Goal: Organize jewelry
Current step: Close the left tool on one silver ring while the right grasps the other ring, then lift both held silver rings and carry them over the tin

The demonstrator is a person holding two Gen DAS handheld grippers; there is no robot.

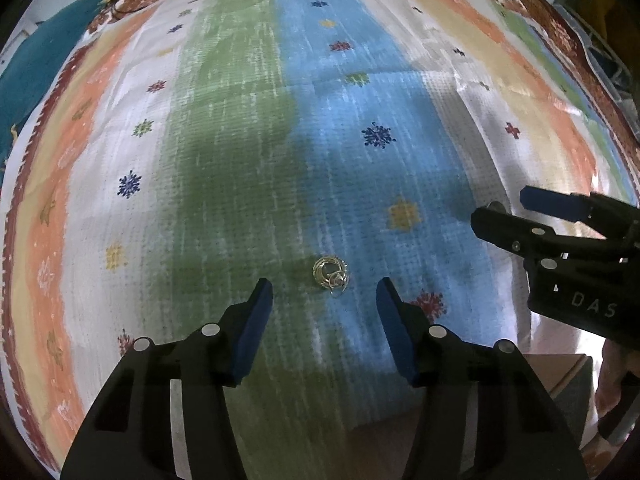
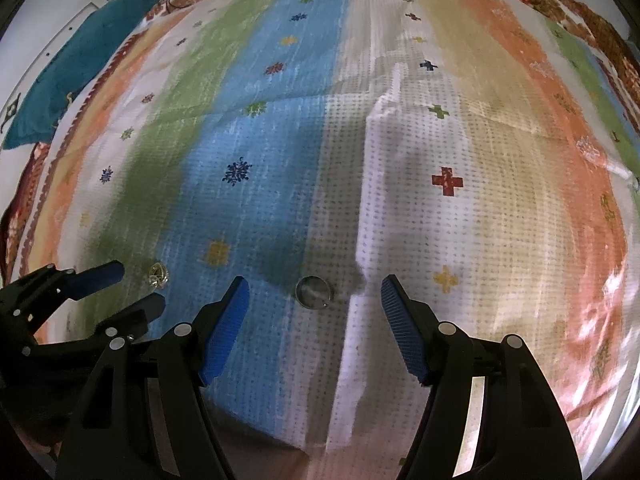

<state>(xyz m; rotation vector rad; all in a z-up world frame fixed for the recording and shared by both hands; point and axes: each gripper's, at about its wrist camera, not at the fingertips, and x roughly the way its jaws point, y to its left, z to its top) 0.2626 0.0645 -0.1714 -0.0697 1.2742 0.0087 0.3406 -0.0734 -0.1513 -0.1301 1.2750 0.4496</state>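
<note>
I hold 2 tools apart, unloaded: left tool (image 1: 325, 295) over the gold earring (image 1: 330, 276), right tool (image 2: 315, 295) over the ring (image 2: 313, 292). Pick-up step; next, lower and clamp.

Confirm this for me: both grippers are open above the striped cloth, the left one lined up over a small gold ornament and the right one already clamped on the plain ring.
Not quite. The right gripper is not clamped on the plain ring: in the right wrist view the ring lies free on the striped cloth between open jaws. The rest holds: the left gripper is open, lined up over the gold ornament.
</note>
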